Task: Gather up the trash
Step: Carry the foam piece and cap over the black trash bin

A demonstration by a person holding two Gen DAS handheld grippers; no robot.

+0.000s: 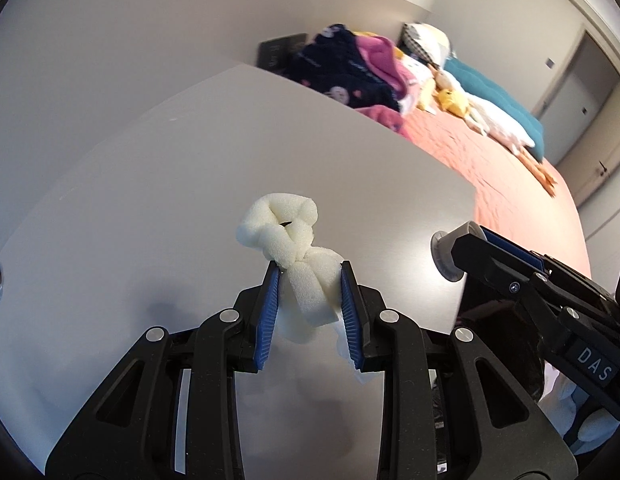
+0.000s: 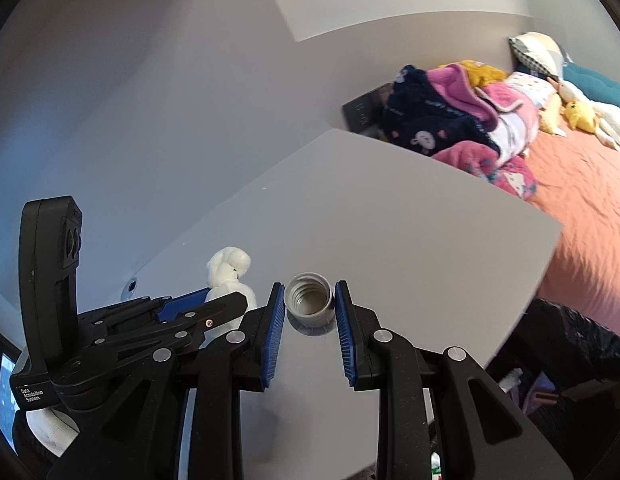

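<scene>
Above the white table (image 1: pixel 149 200), my left tongs (image 1: pixel 310 280) pinch a knotted foam strip (image 1: pixel 285 236), light and squashy so I hold its middle, while beside it my right tongs (image 2: pixel 310 300) clamp a stiff, slippery gray bottle cap (image 2: pixel 309 299) across its ribbed sides.

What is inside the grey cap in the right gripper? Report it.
The grey cap shows only moulded thread rings and a bare grey floor inside; nothing sits in it. The right gripper clamps its sides, whose outer walls are covered by the pads.
</scene>
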